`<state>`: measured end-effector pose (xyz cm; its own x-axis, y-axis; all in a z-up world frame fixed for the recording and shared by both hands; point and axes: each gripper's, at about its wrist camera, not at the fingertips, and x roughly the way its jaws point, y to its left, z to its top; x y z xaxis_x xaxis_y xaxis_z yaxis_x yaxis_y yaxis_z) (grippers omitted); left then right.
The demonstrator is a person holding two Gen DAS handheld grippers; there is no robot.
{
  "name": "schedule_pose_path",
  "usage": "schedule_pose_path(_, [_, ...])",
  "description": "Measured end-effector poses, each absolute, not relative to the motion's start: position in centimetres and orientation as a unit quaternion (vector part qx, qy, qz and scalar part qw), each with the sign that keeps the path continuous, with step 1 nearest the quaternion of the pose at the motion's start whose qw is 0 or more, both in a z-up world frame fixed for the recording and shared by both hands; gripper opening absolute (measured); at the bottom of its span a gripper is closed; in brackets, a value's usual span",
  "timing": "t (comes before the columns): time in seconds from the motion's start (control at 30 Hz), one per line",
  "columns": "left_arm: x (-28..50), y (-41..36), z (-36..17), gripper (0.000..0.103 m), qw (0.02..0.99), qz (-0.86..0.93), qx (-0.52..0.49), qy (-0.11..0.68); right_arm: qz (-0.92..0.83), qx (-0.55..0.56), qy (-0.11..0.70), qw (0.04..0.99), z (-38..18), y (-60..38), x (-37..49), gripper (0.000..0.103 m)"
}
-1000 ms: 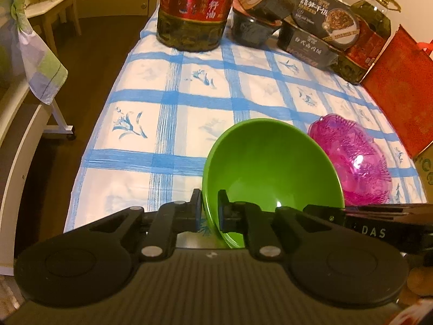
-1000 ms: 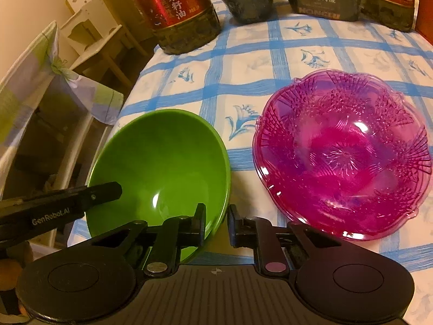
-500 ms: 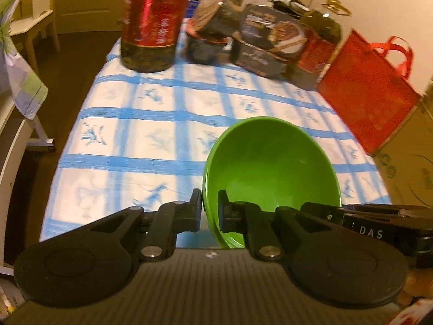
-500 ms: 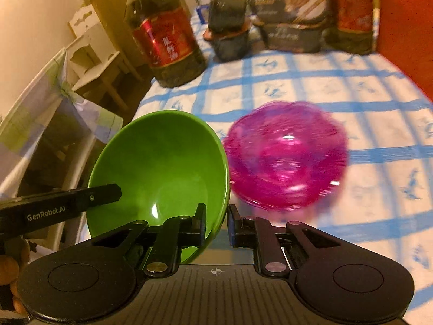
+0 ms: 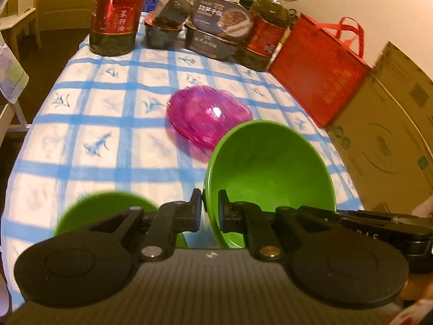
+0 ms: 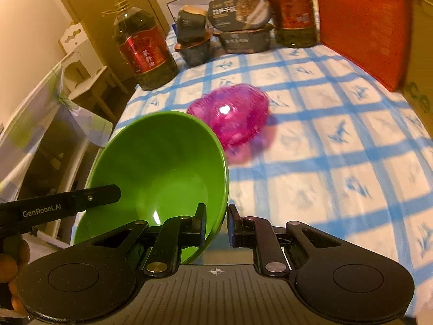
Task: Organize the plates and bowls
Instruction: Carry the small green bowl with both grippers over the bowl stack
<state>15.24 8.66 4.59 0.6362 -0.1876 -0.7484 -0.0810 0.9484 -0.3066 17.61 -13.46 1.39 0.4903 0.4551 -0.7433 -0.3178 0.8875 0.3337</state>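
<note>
Left claw: I have it clamped on the green bowl's near rim.
Right claw: pinching the opposite rim.
Bowl: lower centre of frame, off the surface; round, no long axis; mouth tipped toward the cameras.
Progress: early, I judge; second green bowl lower left and pink dish mid-frame remain unstacked.

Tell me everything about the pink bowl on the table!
The pink bowl is see-through, like glossy plastic, with a scalloped, patterned look, though blur hides the fine detail. A bright light spot shines on it. It sits alone, apparently upright, on the blue-checked tablecloth near the table's middle, beyond the held green bowl. Nothing touches it but the cloth; neither hand-held gripper is on it.
</note>
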Motion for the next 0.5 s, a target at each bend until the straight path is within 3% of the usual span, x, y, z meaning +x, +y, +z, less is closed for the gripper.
schedule_pose_path(0.5, [5.7, 5.4, 3.3, 0.010, 0.883, -0.019, -0.169, 0.437, 0.237, 0.071, 0.485, 0.839, -1.9, -16.7, 8.4, 0.016])
